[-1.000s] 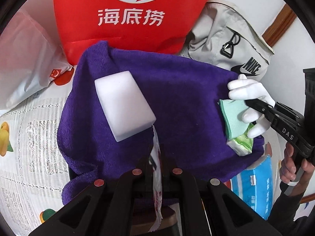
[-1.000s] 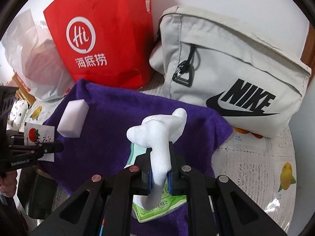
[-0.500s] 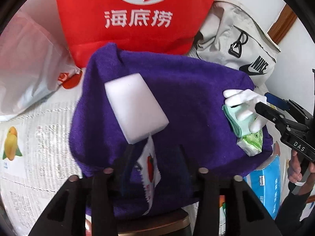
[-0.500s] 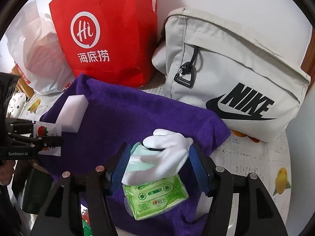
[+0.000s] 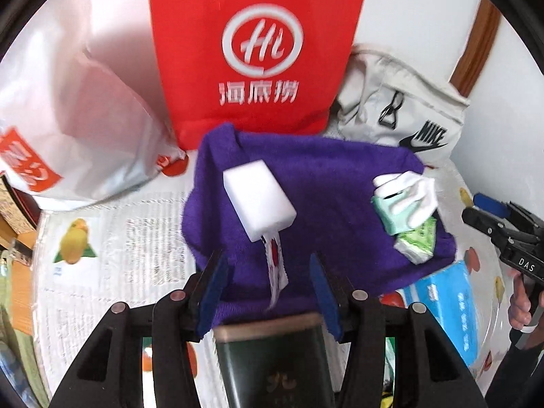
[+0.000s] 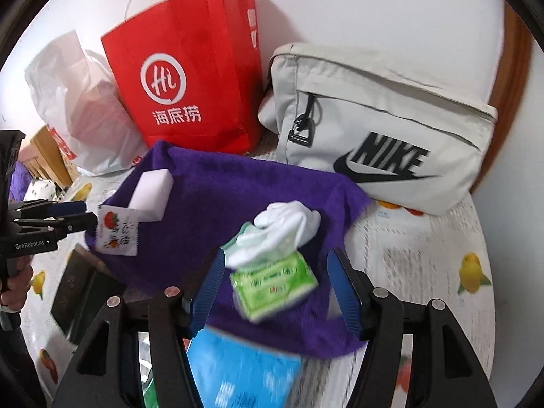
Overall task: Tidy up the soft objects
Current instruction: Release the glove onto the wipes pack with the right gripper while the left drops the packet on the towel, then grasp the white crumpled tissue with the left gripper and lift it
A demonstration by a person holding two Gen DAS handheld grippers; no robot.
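A purple towel (image 5: 326, 176) (image 6: 238, 190) is draped over a raised stand. On it lie a white sponge block (image 5: 258, 200) (image 6: 151, 193), a small strawberry-print sachet (image 5: 275, 268) (image 6: 117, 231), a white sock (image 5: 408, 190) (image 6: 292, 221) and a green wipes pack (image 5: 416, 238) (image 6: 272, 282) under the sock. My left gripper (image 5: 268, 292) is open and empty, just short of the sachet. My right gripper (image 6: 278, 285) is open and empty, its jaws either side of the wipes pack.
A red paper bag (image 5: 258, 51) (image 6: 190, 85), a grey Nike bag (image 6: 380, 129) (image 5: 408, 115) and a white plastic bag (image 5: 74, 129) stand behind the towel. A blue tissue pack (image 5: 448, 306) (image 6: 238, 370) lies under its near edge. A dark box (image 5: 272, 360) sits below.
Both grippers opened and pulled back. The left let go of the sachet beside the sponge. The right let go of the sock, which now rests on the wipes pack.
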